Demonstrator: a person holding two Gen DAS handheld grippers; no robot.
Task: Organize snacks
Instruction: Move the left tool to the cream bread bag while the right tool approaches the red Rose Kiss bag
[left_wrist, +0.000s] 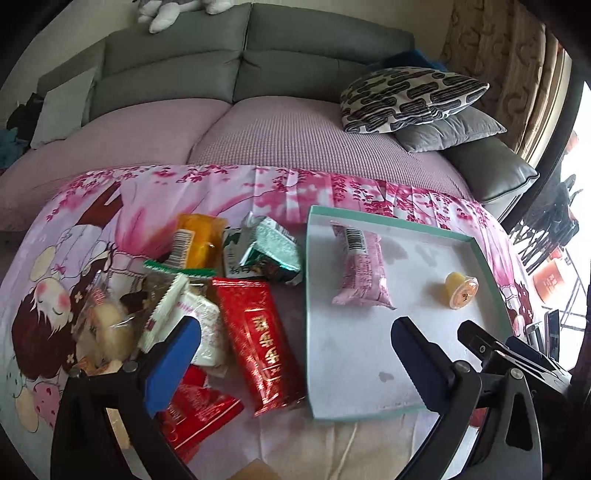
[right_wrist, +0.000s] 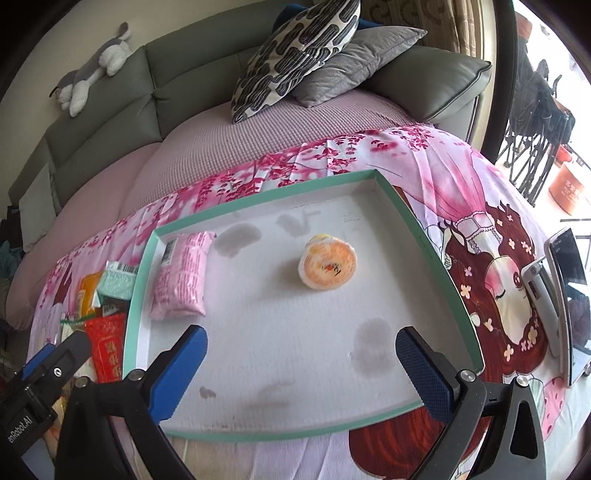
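A white tray with a teal rim (left_wrist: 484, 258) (right_wrist: 424, 236) lies on the pink cartoon cloth. In it lie a pink snack packet (left_wrist: 360, 269) (right_wrist: 181, 280) and a small jelly cup (left_wrist: 460, 290) (right_wrist: 327, 266). Left of the tray is a pile of snacks: a long red packet (left_wrist: 260, 336) (right_wrist: 107, 347), an orange packet (left_wrist: 197, 240), a green foil packet (left_wrist: 269, 247) and a clear-wrapped bun (left_wrist: 107, 325). My left gripper (left_wrist: 295, 354) is open and empty, straddling the red packet and the tray's left rim. My right gripper (right_wrist: 301, 365) is open and empty above the tray's near half.
A grey sofa (left_wrist: 240, 70) with a pink seat cover runs behind the cloth. Patterned and grey pillows (left_wrist: 410, 98) (right_wrist: 295, 55) lie at its right end. A phone on a stand (right_wrist: 561, 299) stands right of the tray. A plush toy (right_wrist: 92, 70) lies on the sofa back.
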